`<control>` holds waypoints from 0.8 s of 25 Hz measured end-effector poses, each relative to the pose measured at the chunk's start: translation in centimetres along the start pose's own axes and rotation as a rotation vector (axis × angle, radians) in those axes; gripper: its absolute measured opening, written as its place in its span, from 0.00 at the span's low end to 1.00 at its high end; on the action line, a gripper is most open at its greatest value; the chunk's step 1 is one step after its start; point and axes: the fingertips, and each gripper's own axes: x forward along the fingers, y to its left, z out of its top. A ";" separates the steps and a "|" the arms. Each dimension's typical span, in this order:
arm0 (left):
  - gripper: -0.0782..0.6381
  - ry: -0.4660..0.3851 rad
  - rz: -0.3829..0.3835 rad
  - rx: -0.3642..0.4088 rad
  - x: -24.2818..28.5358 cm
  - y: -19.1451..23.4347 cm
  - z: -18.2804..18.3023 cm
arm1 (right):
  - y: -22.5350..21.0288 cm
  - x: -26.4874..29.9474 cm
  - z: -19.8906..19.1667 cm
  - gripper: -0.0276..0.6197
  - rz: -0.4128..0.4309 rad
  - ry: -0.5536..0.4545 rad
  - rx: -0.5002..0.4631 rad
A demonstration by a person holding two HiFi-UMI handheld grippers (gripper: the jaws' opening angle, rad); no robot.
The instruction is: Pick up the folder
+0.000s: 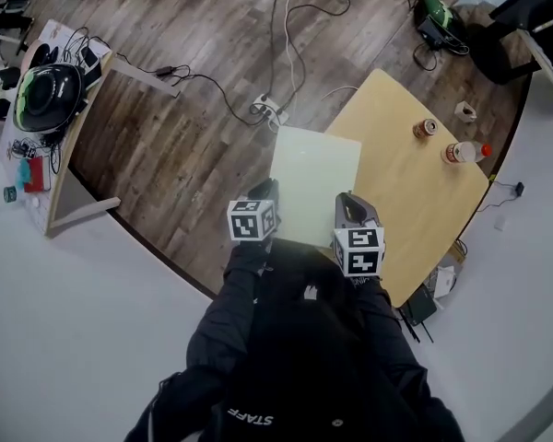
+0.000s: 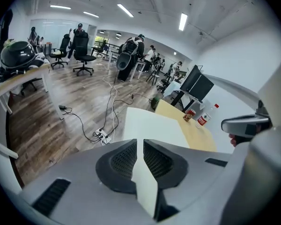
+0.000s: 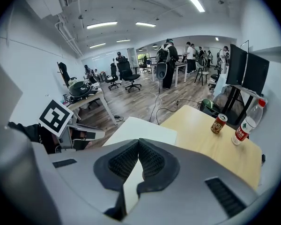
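Head view: hand-held grippers (image 1: 265, 189) (image 1: 347, 201) down-tilted on folder (image 1: 315, 178)

Black jacket (image 1: 304, 357), white STAFF print; left claw (image 1: 264, 191), right claw (image 1: 348, 205) grey, ribbed black pads (image 2: 123, 161), marker cubes (image 1: 252, 219).

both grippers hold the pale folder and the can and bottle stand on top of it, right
No: the brown can and red-capped clear bottle stand on the light wooden table, apart from the pale flat folder, as the right gripper view shows.
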 end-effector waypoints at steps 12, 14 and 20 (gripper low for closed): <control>0.40 0.070 -0.150 -0.078 6.4 3.1 0.3 | 0.1 4.8 -0.3 0.08 0.009 0.086 0.003; 0.45 0.080 -0.185 -0.086 7.2 3.4 0.5 | -0.3 5.4 -0.3 0.08 -0.004 0.091 0.005; 0.55 0.131 -0.334 -0.118 9.6 3.1 1.0 | -1.5 6.7 -0.6 0.08 -0.029 0.118 0.024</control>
